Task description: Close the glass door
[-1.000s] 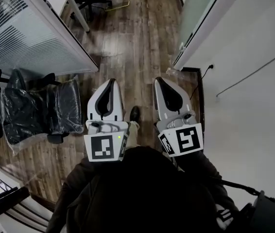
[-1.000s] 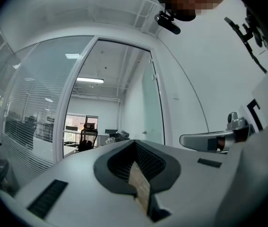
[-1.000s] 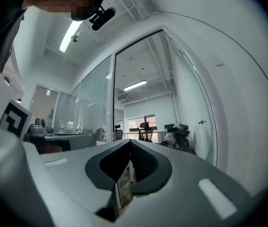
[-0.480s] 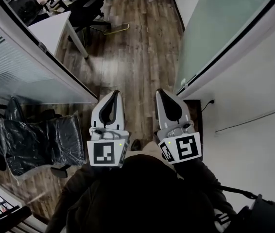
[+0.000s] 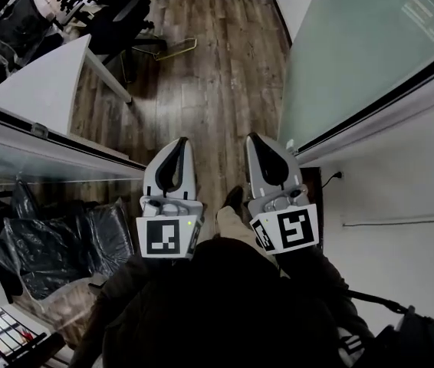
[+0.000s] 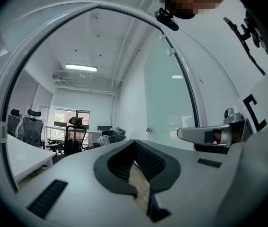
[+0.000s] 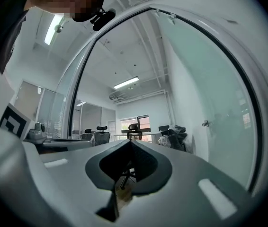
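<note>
I am holding the left gripper (image 5: 180, 142) and the right gripper (image 5: 254, 139) side by side close in front of me, each with its fingertips pressed together on nothing, since nothing needs gripping yet. The glass door (image 5: 347, 60) is standing open ahead on my right, untouched, so I judge the right gripper is sitting best placed to reach it.

Wood floor (image 5: 209, 90). White desk (image 5: 41, 79) far left, black office chair (image 5: 121, 21) beside it. Plastic-wrapped chairs (image 5: 41, 244) near left.
</note>
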{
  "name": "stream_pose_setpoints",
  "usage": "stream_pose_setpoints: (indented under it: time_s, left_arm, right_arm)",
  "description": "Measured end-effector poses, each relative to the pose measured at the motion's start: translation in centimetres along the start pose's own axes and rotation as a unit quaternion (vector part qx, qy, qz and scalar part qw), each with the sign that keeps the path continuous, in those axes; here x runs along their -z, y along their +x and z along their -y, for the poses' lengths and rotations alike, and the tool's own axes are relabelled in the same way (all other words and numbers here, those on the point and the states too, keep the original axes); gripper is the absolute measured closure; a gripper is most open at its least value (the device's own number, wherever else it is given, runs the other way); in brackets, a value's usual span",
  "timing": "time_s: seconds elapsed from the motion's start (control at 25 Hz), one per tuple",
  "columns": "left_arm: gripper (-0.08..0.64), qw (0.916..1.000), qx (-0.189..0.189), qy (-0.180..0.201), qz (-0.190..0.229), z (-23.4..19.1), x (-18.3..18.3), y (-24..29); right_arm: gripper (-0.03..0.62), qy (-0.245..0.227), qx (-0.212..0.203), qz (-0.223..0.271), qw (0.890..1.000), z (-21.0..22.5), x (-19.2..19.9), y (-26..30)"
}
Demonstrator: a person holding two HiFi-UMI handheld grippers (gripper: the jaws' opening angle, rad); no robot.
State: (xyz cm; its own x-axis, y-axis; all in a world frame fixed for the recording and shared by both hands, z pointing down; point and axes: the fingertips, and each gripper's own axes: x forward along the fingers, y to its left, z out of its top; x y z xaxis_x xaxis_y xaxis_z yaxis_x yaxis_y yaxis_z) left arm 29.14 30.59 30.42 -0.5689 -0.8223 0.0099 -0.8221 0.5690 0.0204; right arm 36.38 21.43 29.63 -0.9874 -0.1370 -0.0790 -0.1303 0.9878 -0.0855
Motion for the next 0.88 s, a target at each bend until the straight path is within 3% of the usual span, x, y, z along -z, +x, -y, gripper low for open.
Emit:
stream_pose_setpoints:
  time_s: [0.2, 0.48, 0.88]
  left_arm:
    - [0.563, 0.9998, 0.013, 0.01, 0.007, 0.4, -1.2, 9.7]
    - [0.563, 0.9997, 0.019, 0.012, -0.004, 0.9, -0.4, 17.7]
    - [0.563, 0.9998, 0.016, 0.005, -0.01, -2.2, 1.3, 25.2]
  right_arm:
    - [0.591, 0.011, -0.003, 0.01, 1.0, 6.3, -0.6, 6.3]
    - [0.591, 0.028, 0.016, 0.001, 0.999, 13.2, 0.6, 10.9]
    - [0.591, 0.029, 0.013, -0.014, 0.999, 16.7, 2.7, 18.2]
